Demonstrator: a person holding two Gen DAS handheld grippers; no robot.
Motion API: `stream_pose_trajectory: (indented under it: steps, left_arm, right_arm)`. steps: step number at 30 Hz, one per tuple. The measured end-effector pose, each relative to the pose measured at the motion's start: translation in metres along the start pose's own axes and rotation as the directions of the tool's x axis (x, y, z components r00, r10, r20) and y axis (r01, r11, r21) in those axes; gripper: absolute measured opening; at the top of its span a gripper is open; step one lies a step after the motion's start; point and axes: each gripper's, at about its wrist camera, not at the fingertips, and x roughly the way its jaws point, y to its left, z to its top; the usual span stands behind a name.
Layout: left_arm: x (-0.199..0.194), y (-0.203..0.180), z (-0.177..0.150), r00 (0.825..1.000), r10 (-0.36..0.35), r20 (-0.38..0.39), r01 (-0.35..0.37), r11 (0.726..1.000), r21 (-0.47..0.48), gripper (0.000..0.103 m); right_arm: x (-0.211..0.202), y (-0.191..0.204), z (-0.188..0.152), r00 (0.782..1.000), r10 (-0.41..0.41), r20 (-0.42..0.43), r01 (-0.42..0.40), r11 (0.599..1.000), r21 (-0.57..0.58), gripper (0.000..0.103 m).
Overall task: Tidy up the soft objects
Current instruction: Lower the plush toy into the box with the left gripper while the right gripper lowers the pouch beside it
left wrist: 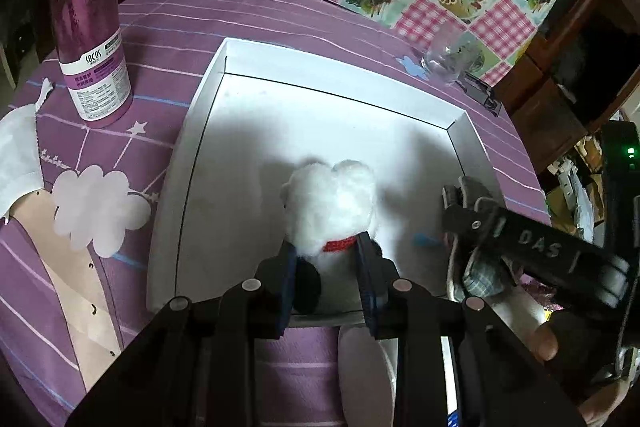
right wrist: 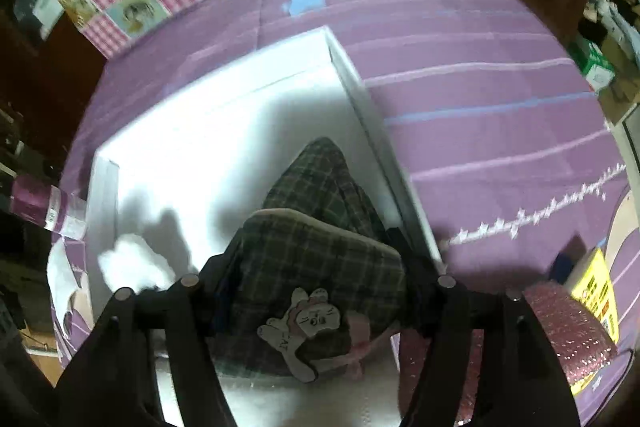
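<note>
Grippers (left wrist: pixel 326 259) (right wrist: pixel 316 267), two, each clamping one toy over one white box (left wrist: pixel 340 95).

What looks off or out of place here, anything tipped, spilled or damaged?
Nothing stands out. The left gripper holds the white plush toy over the white box, the right gripper holds the plaid slipper there too. The purple bottle and glass stand upright, with no spill visible.

You had a purple bottle (left wrist: pixel 91 43) standing far left on the purple striped cloth (left wrist: pixel 168 27), a clear glass (left wrist: pixel 448 57) far right, and a yellow box (right wrist: pixel 596 299) near right.
</note>
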Motion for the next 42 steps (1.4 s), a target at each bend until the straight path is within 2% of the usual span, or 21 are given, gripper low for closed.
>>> stream_pose_trajectory:
  steps: [2, 5, 9, 14, 17, 19, 20, 21, 23, 24, 25, 28, 32, 34, 35, 37, 38, 39, 41, 42]
  left_arm:
    - [0.0, -0.001, -0.001, 1.0, -0.001, 0.005, 0.001, 1.0, 0.004, 0.027]
    - [-0.001, 0.003, 0.0, 1.0, 0.0, 0.016, 0.0, 1.0, -0.005, 0.027]
    - [-0.003, 0.011, 0.001, 1.0, 0.004, 0.029, -0.003, 0.999, -0.036, 0.027]
    - [-0.003, 0.015, 0.003, 0.999, -0.008, 0.038, 0.01, 0.998, -0.056, 0.027]
    - [-0.002, 0.014, 0.004, 0.999, -0.009, 0.045, 0.012, 0.999, -0.052, 0.027]
    - [-0.003, 0.015, 0.004, 0.999, -0.015, 0.052, 0.018, 0.998, -0.052, 0.027]
    - [-0.004, 0.016, 0.003, 0.998, -0.016, 0.054, 0.018, 0.998, -0.053, 0.027]
    - [-0.003, 0.016, 0.003, 0.998, -0.016, 0.056, 0.019, 0.998, -0.053, 0.027]
    - [-0.003, 0.015, 0.003, 0.998, -0.032, 0.047, 0.034, 0.998, -0.047, 0.027]
    - [-0.002, 0.014, 0.003, 0.998, -0.06, 0.036, 0.061, 0.997, -0.046, 0.027]
    - [-0.002, 0.013, 0.003, 0.995, -0.095, 0.024, 0.096, 0.994, -0.045, 0.027]
    - [-0.002, 0.008, 0.002, 0.996, -0.091, 0.011, 0.091, 0.995, -0.028, 0.027]
    - [-0.002, 0.005, 0.001, 0.996, -0.092, -0.007, 0.092, 0.996, -0.022, 0.027]
    - [-0.003, 0.003, 0.0, 0.995, -0.097, -0.016, 0.097, 0.995, -0.013, 0.027]
    - [-0.003, 0.003, -0.001, 0.995, -0.098, -0.018, 0.098, 0.995, -0.011, 0.027]
    - [-0.003, 0.001, -0.003, 0.994, -0.105, -0.021, 0.105, 0.994, -0.001, 0.027]
    - [-0.003, 0.001, -0.004, 0.994, -0.106, -0.021, 0.106, 0.994, 0.001, 0.027]
    - [-0.003, 0.0, -0.005, 0.994, -0.108, -0.021, 0.108, 0.994, 0.003, 0.027]
    - [-0.003, -0.001, -0.006, 0.993, -0.112, -0.022, 0.113, 0.994, 0.009, 0.027]
    - [-0.003, -0.002, -0.006, 0.993, -0.113, -0.022, 0.113, 0.994, 0.012, 0.027]
  right_arm:
    - [0.0, -0.001, 0.001, 1.0, 0.013, -0.018, -0.013, 1.0, -0.018, 0.071]
    - [-0.006, -0.009, 0.005, 0.995, 0.089, -0.04, -0.089, 0.996, 0.003, 0.075]
    - [-0.024, -0.017, 0.008, 0.981, 0.191, 0.008, -0.192, 0.98, 0.052, 0.087]
    - [-0.045, -0.011, 0.013, 0.987, 0.149, 0.066, -0.15, 0.988, 0.017, 0.089]
    - [-0.06, -0.011, 0.013, 0.982, 0.127, 0.14, -0.125, 0.992, -0.02, 0.089]
    - [-0.067, -0.007, 0.013, 0.971, 0.134, 0.2, -0.123, 0.99, -0.067, 0.084]
    - [-0.068, -0.005, 0.012, 0.97, 0.12, 0.211, -0.102, 0.99, -0.092, 0.068]
    - [-0.066, -0.002, 0.012, 0.971, 0.113, 0.208, -0.091, 0.99, -0.112, 0.057]
    - [-0.057, 0.003, 0.01, 0.974, 0.138, 0.178, -0.111, 0.982, -0.154, 0.051]
    - [-0.05, 0.006, 0.009, 0.976, 0.153, 0.153, -0.127, 0.977, -0.17, 0.044]
    - [-0.043, 0.011, 0.007, 0.98, 0.153, 0.124, -0.128, 0.973, -0.191, 0.042]
    - [-0.039, 0.02, 0.002, 0.985, 0.111, 0.133, -0.079, 0.971, -0.225, 0.04]
    - [-0.062, 0.023, -0.004, 0.969, 0.12, 0.215, -0.057, 0.959, -0.279, 0.04]
    - [-0.065, 0.025, -0.006, 0.969, 0.155, 0.191, -0.093, 0.949, -0.3, 0.04]
    - [-0.061, 0.027, -0.007, 0.971, 0.191, 0.144, -0.139, 0.94, -0.311, 0.04]
    - [-0.049, 0.033, -0.009, 0.976, 0.202, 0.077, -0.165, 0.928, -0.333, 0.04]
    - [-0.043, 0.036, -0.011, 0.983, 0.171, 0.063, -0.14, 0.928, -0.345, 0.04]
    - [-0.034, 0.04, -0.012, 0.992, 0.106, 0.068, -0.075, 0.93, -0.36, 0.039]
    - [-0.029, 0.043, -0.014, 0.99, 0.013, 0.139, 0.041, 0.925, -0.379, 0.039]
    - [-0.023, 0.042, -0.014, 0.992, -0.024, 0.127, 0.07, 0.923, -0.377, 0.039]
